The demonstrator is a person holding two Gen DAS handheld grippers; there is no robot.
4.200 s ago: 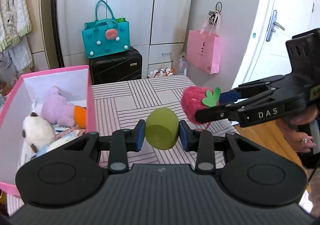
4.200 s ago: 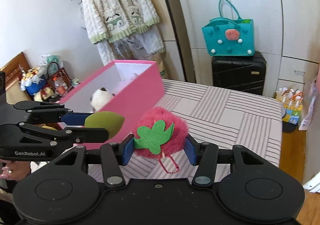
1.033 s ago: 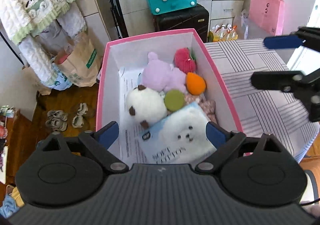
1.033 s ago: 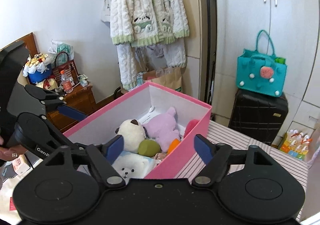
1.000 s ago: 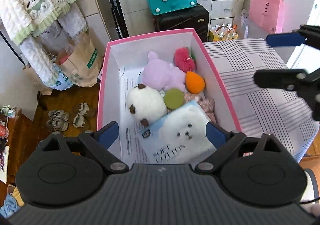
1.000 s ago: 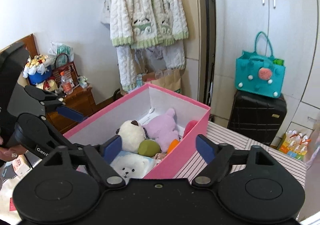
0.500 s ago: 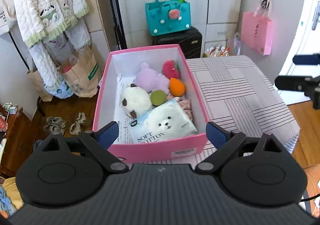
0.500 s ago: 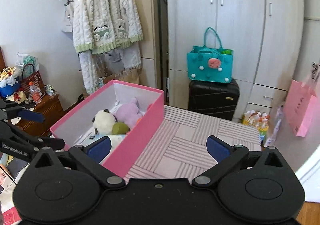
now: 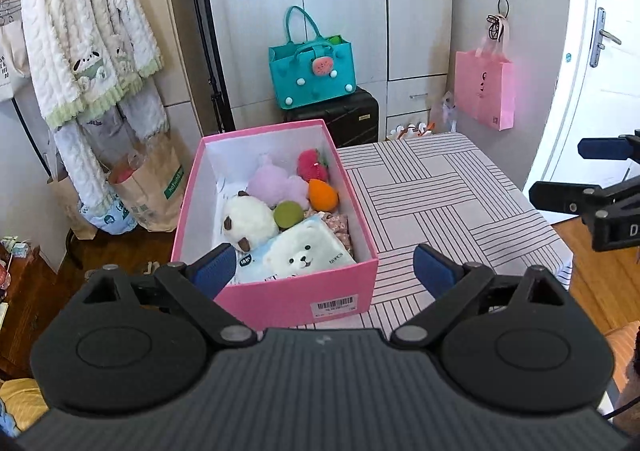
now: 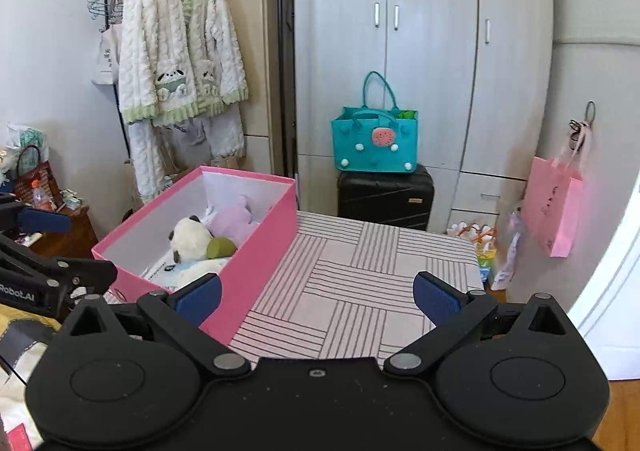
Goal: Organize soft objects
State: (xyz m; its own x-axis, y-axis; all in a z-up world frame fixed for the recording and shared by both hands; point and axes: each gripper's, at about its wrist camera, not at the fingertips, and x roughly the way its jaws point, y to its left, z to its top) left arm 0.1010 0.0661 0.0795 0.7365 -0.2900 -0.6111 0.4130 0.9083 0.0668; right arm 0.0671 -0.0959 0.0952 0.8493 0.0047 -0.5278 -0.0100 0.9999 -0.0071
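left gripper (image 10: 60, 251), showing at left edge of right wrist view: reading "Robot.AI", start cut off | right gripper (image 9: 592, 175), showing at right edge of left wrist view: reading "D", rest cut off | pink box (image 9: 280, 301), lower centre: carrying barcode label, digits unreadable | tissue pack (image 9: 296, 255) inside box: print too small

A striped table (image 9: 460, 203) carries the pink box (image 9: 280, 299) at its left edge.

The green ball (image 9: 288, 213) and strawberry plush (image 9: 312, 165), earlier gripped, now lie in the pink box (image 9: 304, 301); both grippers have withdrawn, empty.
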